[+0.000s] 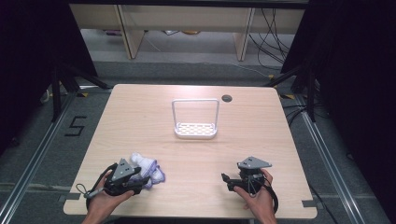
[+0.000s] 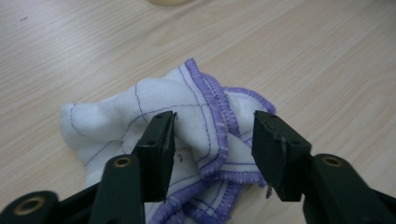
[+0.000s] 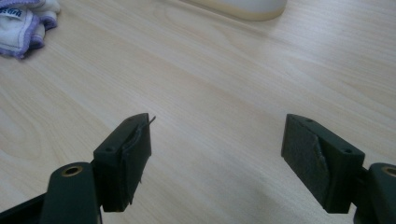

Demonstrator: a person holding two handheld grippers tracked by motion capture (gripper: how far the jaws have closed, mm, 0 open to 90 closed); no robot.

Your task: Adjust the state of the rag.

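A crumpled white cloth with purple stitched edging (image 1: 148, 170) lies at the lower left of the high view on the pale wooden tabletop (image 1: 140, 121). The left gripper (image 2: 214, 140) sits over it, jaws apart on either side of a raised fold, not pinching it. At the lower right, the right gripper (image 3: 217, 154) is spread wide above bare wood. A white wire-handled rack (image 1: 195, 119) stands at centre.

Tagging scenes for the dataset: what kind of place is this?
Likely a lab recording station: a bare wooden table between black curtains, loose cables on the floor, and a taped number marker beside it.
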